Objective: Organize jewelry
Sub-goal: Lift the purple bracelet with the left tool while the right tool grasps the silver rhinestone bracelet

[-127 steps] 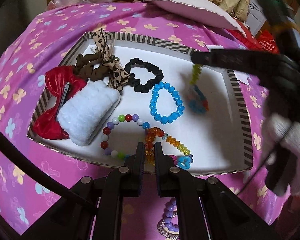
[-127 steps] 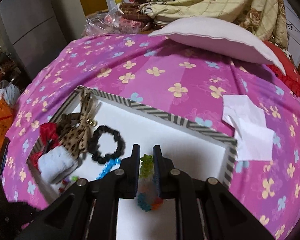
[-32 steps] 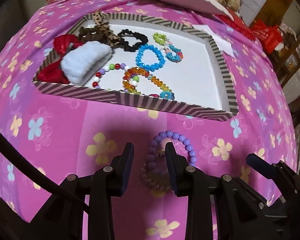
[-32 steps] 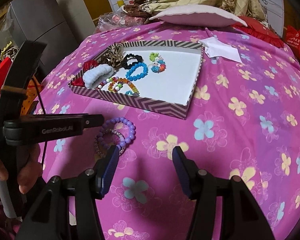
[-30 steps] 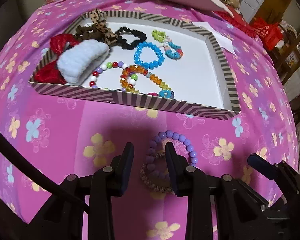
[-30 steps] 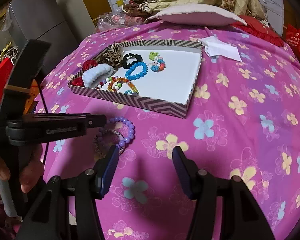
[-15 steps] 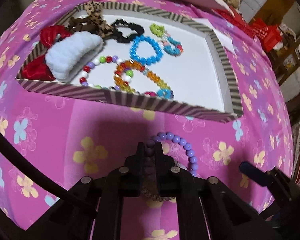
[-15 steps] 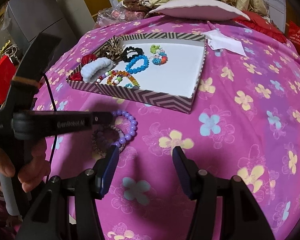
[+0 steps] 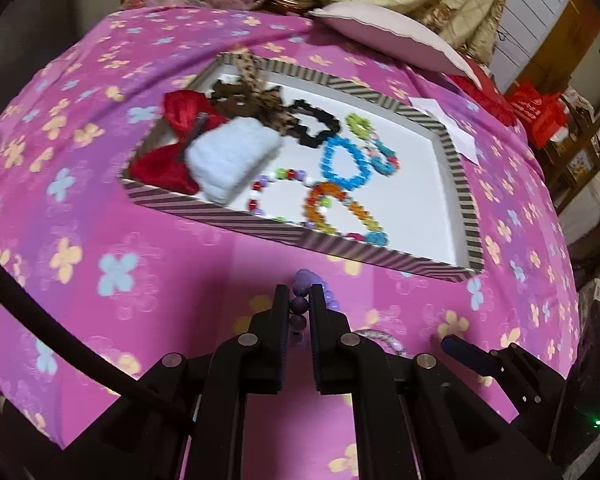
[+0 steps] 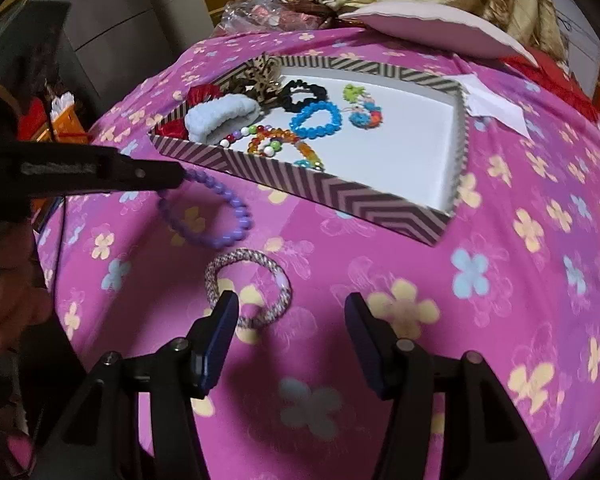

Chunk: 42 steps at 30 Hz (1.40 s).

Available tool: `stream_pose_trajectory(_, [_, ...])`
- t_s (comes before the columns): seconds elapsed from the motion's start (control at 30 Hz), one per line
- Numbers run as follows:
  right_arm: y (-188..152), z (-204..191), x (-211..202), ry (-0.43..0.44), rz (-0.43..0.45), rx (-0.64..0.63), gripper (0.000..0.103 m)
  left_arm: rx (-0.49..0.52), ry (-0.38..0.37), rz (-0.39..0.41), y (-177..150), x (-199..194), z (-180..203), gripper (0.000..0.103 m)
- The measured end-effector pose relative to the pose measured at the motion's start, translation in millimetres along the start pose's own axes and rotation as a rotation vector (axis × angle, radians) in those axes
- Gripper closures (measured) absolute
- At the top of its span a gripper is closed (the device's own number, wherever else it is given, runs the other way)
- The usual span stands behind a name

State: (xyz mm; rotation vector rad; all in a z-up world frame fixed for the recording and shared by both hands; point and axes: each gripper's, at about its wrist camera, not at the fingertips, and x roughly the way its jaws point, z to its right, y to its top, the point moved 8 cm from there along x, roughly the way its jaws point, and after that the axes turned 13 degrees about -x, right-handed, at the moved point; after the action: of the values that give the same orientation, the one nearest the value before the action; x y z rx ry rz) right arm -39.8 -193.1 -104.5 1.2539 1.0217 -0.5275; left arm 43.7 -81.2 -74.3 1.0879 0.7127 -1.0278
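My left gripper [image 9: 299,298] is shut on a purple bead bracelet [image 9: 305,280] and holds it lifted above the pink cloth, in front of the striped tray [image 9: 284,232]. In the right wrist view the same bracelet [image 10: 228,204] hangs from the left gripper [image 10: 178,178]. A pink-and-white woven bracelet [image 10: 248,286] lies flat on the cloth. My right gripper [image 10: 290,312] is open, just in front of it, with the left fingertip [image 10: 226,312] at its near edge. The tray [image 10: 332,194] holds several bracelets and hair ties.
A pink flowered cloth [image 10: 500,300] covers the surface. A white paper [image 10: 496,106] lies right of the tray. A pale cushion [image 10: 432,26] and bedding lie at the back. A grey cabinet [image 10: 112,32] stands at the left.
My left gripper shut on the purple bracelet and lifted it off the woven one toward the tray. My right gripper has moved closer to the woven bracelet.
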Motion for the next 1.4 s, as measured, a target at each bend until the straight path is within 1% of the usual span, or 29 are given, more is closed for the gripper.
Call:
stream_pose_trajectory(0.03, [0, -2, 2, -0.008, -0.010, -0.015, 0.049, -0.004, 0.004, 0.002, 0, -1, -3, 0.072])
stream_pose_trajectory(0.13, [-2, -12, 5, -0.023, -0.021, -0.059, 0.050, -0.026, 0.009, -0.004, 0, -1, -16, 0.072])
stream_pose_trajectory(0.2, [-4, -15, 7, -0.029, -0.031, -0.062, 0.050, -0.040, 0.013, -0.011, -1, 2, -22, 0.072])
stream_pose_trajectory(0.27, [-6, -14, 13, -0.025, -0.037, -0.045, 0.053, -0.048, 0.014, -0.021, -3, 4, -25, 0.072])
stream_pose_trajectory(0.33, [-5, -12, 13, -0.027, -0.013, -0.034, 0.057, -0.052, 0.007, -0.036, -7, 8, -24, 0.072])
stream_pose_trajectory(0.4, [-4, -11, 12, -0.043, -0.017, -0.061, 0.060, -0.049, 0.007, -0.046, -11, 10, -23, 0.072])
stream_pose_trajectory(0.43, [-4, -9, 12, -0.073, -0.027, -0.092, 0.063, -0.048, 0.008, -0.049, -12, 10, -23, 0.072])
stream_pose_trajectory(0.5, [-3, 3, 9, -0.153, -0.050, -0.125, 0.063, -0.046, 0.007, -0.053, -14, 11, -23, 0.072])
stream_pose_trajectory(0.53, [-2, 9, 7, -0.162, -0.043, -0.115, 0.063, -0.046, 0.005, -0.054, -14, 12, -23, 0.072])
stream_pose_trajectory(0.63, [-2, 18, -1, -0.113, -0.020, -0.043, 0.063, -0.047, 0.003, -0.059, -16, 13, -22, 0.072])
stream_pose_trajectory(0.8, [-8, 4, 0, -0.047, -0.015, -0.026, 0.063, -0.042, 0.010, -0.070, -19, 18, -21, 0.072])
stream_pose_trajectory(0.9, [-12, -1, 8, -0.054, -0.030, -0.037, 0.063, -0.046, 0.015, -0.080, -22, 21, -22, 0.072])
stream_pose_trajectory(0.97, [-11, -1, 10, -0.081, -0.021, -0.055, 0.069, -0.052, 0.019, -0.086, -24, 23, -24, 0.072])
stream_pose_trajectory(1.0, [-11, -1, 10, -0.087, -0.025, -0.062, 0.082, -0.055, 0.021, -0.088, -24, 24, -25, 0.072])
stream_pose_trajectory(1.03, [-11, 1, 10, -0.093, -0.024, -0.066, 0.091, -0.059, 0.022, -0.090, -25, 25, -26, 0.072])
stream_pose_trajectory(1.13, [-12, 5, 7, -0.070, -0.018, -0.054, 0.096, -0.055, 0.010, -0.087, -23, 20, -23, 0.072])
stream_pose_trajectory(1.4, [3, 23, -31, -0.073, 0.058, -0.042, 0.096, -0.020, -0.033, -0.037, -8, -9, -2, 0.072])
